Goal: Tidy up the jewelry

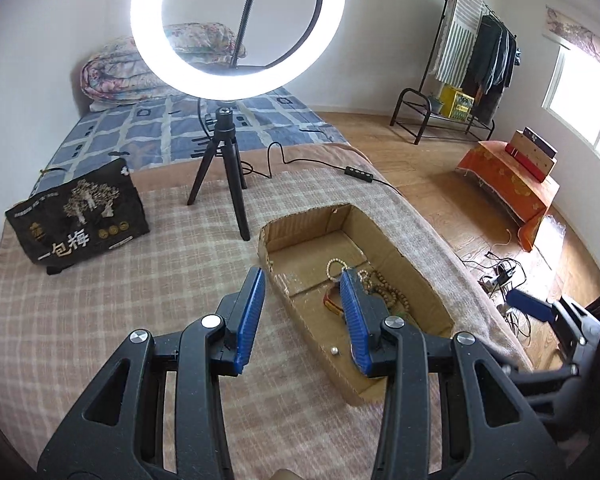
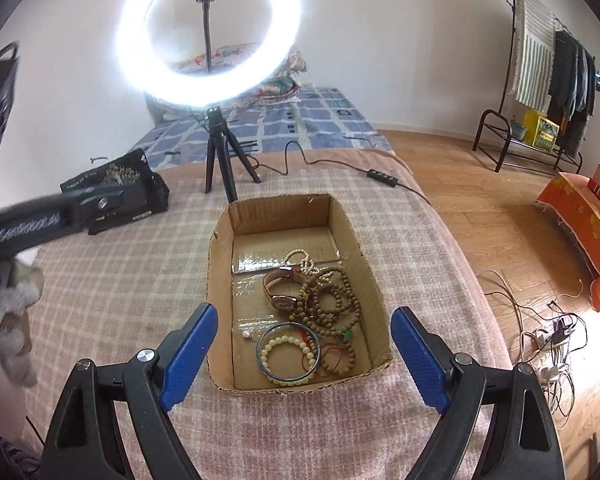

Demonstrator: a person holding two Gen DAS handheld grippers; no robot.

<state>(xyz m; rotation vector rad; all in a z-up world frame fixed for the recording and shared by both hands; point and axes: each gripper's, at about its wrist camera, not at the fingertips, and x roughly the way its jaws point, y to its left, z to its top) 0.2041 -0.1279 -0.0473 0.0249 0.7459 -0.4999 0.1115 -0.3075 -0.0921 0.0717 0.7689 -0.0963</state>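
The brown cardboard box (image 2: 342,236) on the bed holds all the jewelry (image 2: 316,312) in view. Both hand-held grippers, left (image 1: 302,312) and right (image 2: 304,356), are empty, jaws apart. The job looks nearly done.

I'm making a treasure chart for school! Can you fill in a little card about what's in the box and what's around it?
Box: open cardboard box on a checked blanket
Inside: watch, brown bead strings, cream bead bracelet inside a blue bangle, one loose pearl
Left tool: part open, nothing between its pads
Right tool: open wide and empty, above the box's near end
Behind the box: ring light on a small tripod
Left of the box: black bag
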